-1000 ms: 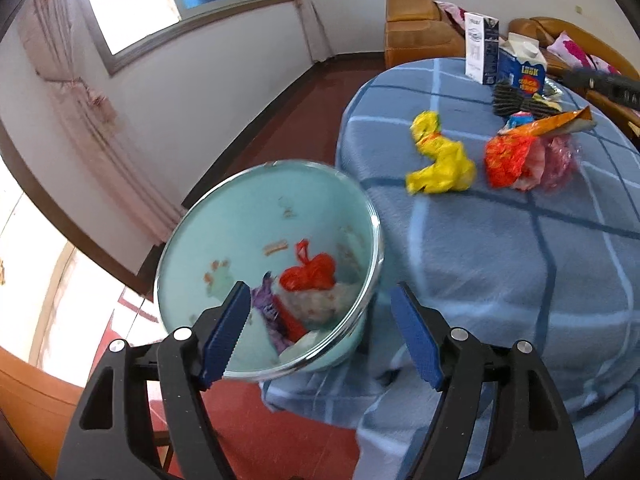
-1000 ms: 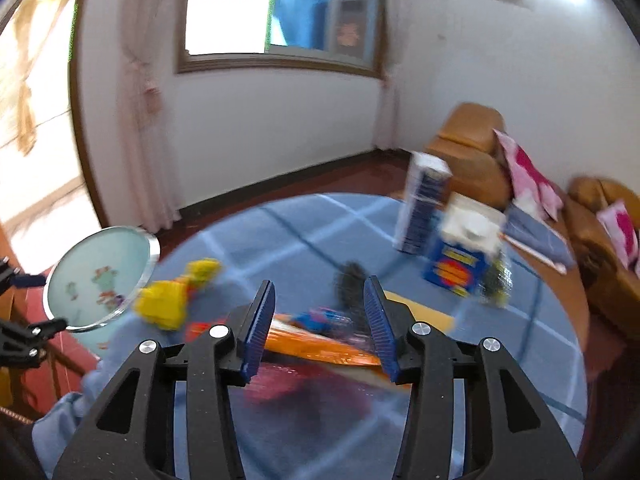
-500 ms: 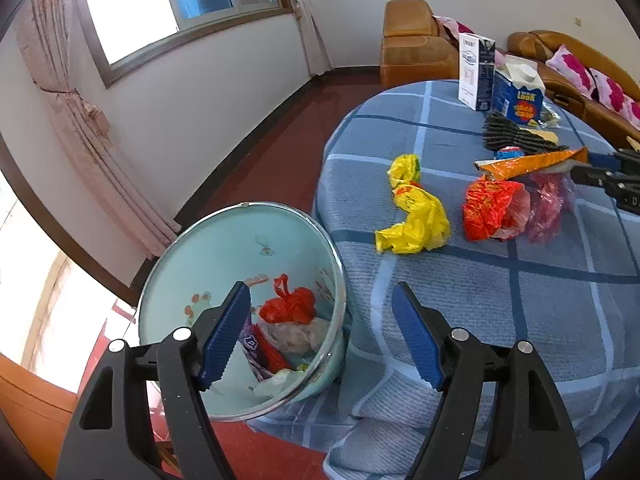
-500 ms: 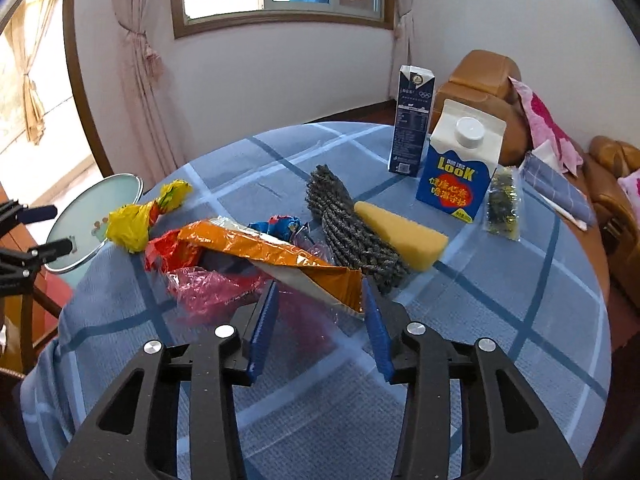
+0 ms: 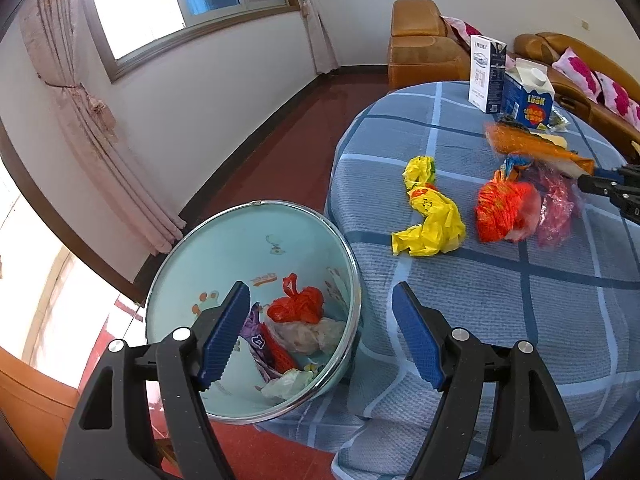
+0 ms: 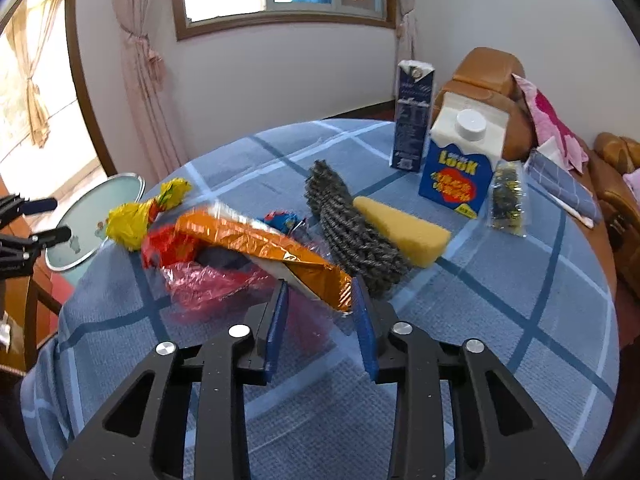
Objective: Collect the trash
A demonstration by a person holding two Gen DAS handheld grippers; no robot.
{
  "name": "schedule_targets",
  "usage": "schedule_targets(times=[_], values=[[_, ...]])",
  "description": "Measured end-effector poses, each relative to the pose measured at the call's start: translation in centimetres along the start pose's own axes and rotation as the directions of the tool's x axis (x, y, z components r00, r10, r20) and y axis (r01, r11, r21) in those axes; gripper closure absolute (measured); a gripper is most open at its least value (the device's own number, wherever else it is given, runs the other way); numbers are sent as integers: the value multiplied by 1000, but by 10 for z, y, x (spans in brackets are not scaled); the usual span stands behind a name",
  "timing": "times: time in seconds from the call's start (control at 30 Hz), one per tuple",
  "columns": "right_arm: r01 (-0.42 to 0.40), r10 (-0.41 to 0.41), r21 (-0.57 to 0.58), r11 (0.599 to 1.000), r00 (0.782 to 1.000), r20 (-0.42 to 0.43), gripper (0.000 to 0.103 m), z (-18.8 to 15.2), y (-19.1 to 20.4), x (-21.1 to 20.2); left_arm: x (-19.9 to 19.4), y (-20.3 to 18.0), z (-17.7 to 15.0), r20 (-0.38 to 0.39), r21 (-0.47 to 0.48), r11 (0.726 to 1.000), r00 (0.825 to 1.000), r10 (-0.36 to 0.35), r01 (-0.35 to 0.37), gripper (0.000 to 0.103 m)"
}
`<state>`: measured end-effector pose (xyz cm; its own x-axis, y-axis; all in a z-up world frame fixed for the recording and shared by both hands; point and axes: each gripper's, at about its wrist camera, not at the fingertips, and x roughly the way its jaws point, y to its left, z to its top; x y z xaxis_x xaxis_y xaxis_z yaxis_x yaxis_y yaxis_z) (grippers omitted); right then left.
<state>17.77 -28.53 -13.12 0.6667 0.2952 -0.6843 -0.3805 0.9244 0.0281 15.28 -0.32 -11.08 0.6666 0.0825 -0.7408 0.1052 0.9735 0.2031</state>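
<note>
Trash lies in a loose cluster on the round table (image 6: 500,360), which wears a blue checked cloth; all places below are given from that table.

Right gripper (image 6: 318,294): its jaws have just been closing, and the near end of the orange wrapper (image 6: 256,240) sits between the blue pads (image 6: 278,320). The wrapper's corner lies against the right pad; whether both pads already press on it cannot be told. The wrapper is long, foil-like and runs from the jaws toward the table's left edge, tilted up off the cloth.

Under and beside the wrapper: a pink bag (image 6: 208,280), a red bag (image 6: 168,244), and a small blue wrapper (image 6: 282,218). A yellow bag (image 6: 144,212) lies nearer the table's left edge, apart from the red one.

Toward the table's middle rest a grey scourer (image 6: 352,232) and a yellow sponge (image 6: 400,230), touching each other. At the far side stand two cartons, a tall dark one (image 6: 412,116) and a blue one (image 6: 460,160) with a white cap, both upright. A clear packet (image 6: 506,196) lies just beside the blue carton.

Left gripper (image 5: 320,336): fingers spread wide, nothing between them. It hangs off the table's edge, above a pale green bin (image 5: 208,264) that stands against the cloth's overhang. Inside the bin lie a red bag, pale crumpled plastic and a purple wrapper.
</note>
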Motion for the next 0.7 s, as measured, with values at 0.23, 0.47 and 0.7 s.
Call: schedule_targets(times=[0.23,0.47,0.7], values=[[-13,13,-20,1000,999,34,97,-8,10,-14,-2,-13,8,12,6,1000,1000,-23,23,30],[86,-88,19,996,988,127,98,-15,8,-47,-5,-47,27,44,32,997,996,-76,74,31],[187,-193,52,981,972,137,98,-37,-6,-60,25,-71,40,9,38,997,998,-69,69,38]])
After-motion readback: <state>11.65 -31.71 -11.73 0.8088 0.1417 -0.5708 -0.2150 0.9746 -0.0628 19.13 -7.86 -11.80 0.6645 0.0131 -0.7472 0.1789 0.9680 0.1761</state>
